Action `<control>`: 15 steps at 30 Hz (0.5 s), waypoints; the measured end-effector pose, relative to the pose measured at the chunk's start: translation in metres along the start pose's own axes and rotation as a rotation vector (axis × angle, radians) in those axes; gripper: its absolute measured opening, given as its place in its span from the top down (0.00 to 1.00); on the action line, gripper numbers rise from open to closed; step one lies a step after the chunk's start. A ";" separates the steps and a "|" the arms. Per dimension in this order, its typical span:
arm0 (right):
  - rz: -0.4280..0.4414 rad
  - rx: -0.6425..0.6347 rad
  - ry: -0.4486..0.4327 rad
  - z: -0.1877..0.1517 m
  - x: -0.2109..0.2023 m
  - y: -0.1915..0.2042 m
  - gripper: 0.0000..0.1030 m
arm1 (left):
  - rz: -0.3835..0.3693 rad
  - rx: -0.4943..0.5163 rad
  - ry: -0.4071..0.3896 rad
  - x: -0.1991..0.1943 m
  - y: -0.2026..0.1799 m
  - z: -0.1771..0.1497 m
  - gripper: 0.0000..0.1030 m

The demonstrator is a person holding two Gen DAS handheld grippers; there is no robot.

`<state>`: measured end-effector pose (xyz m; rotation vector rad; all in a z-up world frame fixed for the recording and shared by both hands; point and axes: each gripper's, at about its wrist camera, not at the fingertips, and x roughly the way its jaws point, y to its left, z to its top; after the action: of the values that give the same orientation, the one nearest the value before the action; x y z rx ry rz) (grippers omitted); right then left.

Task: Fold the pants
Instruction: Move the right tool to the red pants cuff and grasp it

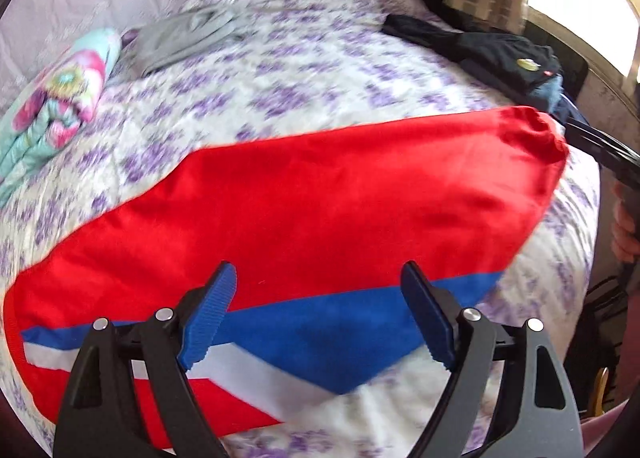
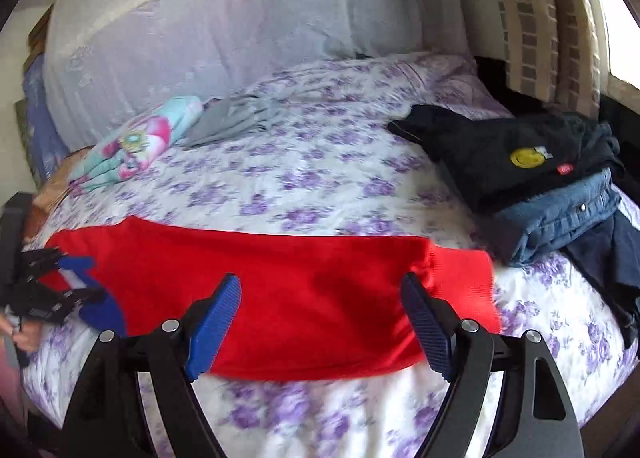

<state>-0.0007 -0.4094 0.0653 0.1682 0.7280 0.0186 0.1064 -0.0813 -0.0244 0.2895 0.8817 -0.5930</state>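
Note:
Red pants (image 1: 320, 198) with a blue and white stripe (image 1: 320, 330) lie flat across the near part of the bed. My left gripper (image 1: 320, 274) hovers open above the striped end, nothing between its blue pads. In the right wrist view the same red pants (image 2: 300, 258) stretch from left to right, with the ribbed end (image 2: 460, 278) on the right. Above that end my right gripper (image 2: 322, 282) stands open and holds nothing. The left gripper (image 2: 48, 290) shows at the left edge of that view. The right gripper (image 1: 600, 146) shows at the right edge of the left wrist view.
The bed has a purple-flowered quilt (image 2: 320, 178). A pile of dark clothes (image 2: 500, 154) on blue jeans (image 2: 560, 218) sits at the right. A folded flower-print garment (image 2: 136, 146) and a grey one (image 2: 236, 118) lie at the far left, below a white headboard cover (image 2: 240, 18).

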 end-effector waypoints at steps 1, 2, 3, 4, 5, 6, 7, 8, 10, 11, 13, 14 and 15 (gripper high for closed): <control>-0.035 0.040 0.059 -0.002 0.014 -0.015 0.20 | 0.003 0.016 -0.004 -0.001 -0.006 0.001 0.20; -0.093 0.090 0.108 -0.007 0.027 -0.033 0.20 | 0.005 0.027 -0.002 0.001 -0.011 0.002 0.19; -0.105 0.122 0.116 -0.011 0.030 -0.043 0.21 | 0.000 0.031 0.005 0.003 -0.013 0.002 0.19; -0.054 0.174 0.090 -0.014 0.025 -0.056 0.23 | -0.007 0.032 0.020 0.006 -0.015 0.002 0.19; 0.018 0.251 0.043 -0.015 0.012 -0.068 0.23 | -0.008 0.031 0.031 0.008 -0.015 0.002 0.19; 0.073 0.325 -0.008 -0.016 -0.002 -0.079 0.23 | -0.003 0.032 0.041 0.010 -0.016 0.003 0.19; 0.103 0.377 -0.054 -0.018 -0.014 -0.089 0.23 | -0.002 0.037 0.048 0.012 -0.018 0.005 0.19; 0.119 0.428 -0.095 -0.022 -0.023 -0.097 0.23 | -0.008 0.042 0.049 0.013 -0.022 0.006 0.19; 0.138 0.530 -0.137 -0.032 -0.035 -0.114 0.23 | -0.032 0.057 0.045 0.013 -0.031 0.011 0.19; 0.149 0.574 -0.130 -0.038 -0.036 -0.122 0.23 | -0.054 0.070 0.039 0.012 -0.037 0.014 0.19; 0.175 0.626 -0.097 -0.048 -0.031 -0.131 0.24 | -0.082 0.095 0.025 0.012 -0.050 0.020 0.19; 0.194 0.649 -0.081 -0.053 -0.027 -0.133 0.25 | -0.095 0.113 0.016 0.012 -0.059 0.024 0.19; 0.227 0.673 -0.068 -0.057 -0.023 -0.134 0.25 | -0.110 0.128 0.008 0.012 -0.067 0.028 0.19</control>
<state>-0.0611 -0.5354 0.0172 0.8905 0.6227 -0.0169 0.0902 -0.1530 -0.0169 0.3603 0.8725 -0.7525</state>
